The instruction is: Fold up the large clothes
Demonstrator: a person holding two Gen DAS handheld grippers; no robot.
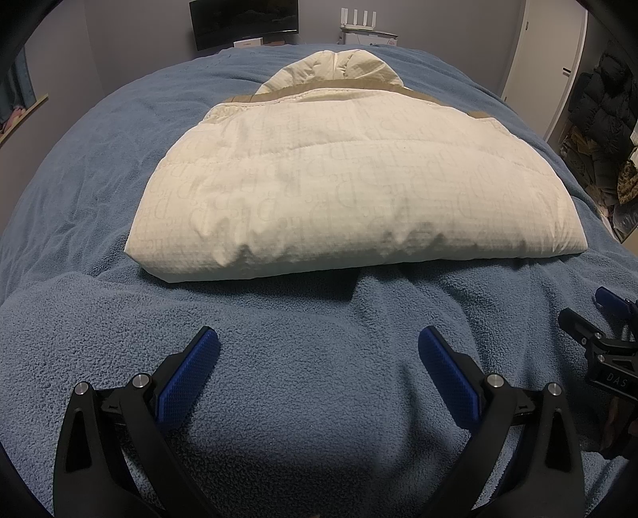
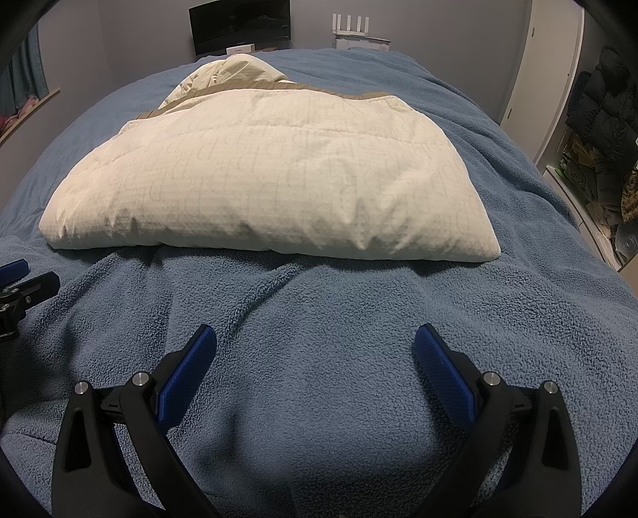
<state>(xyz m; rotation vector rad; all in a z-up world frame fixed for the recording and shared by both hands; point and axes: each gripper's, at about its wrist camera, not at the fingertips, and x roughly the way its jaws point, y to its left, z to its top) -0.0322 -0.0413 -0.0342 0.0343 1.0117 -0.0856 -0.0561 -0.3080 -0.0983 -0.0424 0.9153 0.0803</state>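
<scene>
A cream padded jacket (image 1: 339, 179) with faint letter print and a tan band lies folded into a thick rectangle on the blue fleece blanket (image 1: 303, 378); its hood points to the far side. It also shows in the right wrist view (image 2: 271, 187). My left gripper (image 1: 317, 342) is open and empty, low over the blanket, a short way in front of the jacket's near fold. My right gripper (image 2: 315, 340) is open and empty too, also in front of the jacket. Each gripper shows at the edge of the other's view: the right one (image 1: 598, 326), the left one (image 2: 20, 287).
The blanket (image 2: 319, 358) covers a bed. A dark monitor (image 1: 243, 22) and a white router (image 1: 367, 24) stand behind the bed. A white cabinet (image 1: 546, 59) and piled dark clothes (image 1: 598, 119) are at the right.
</scene>
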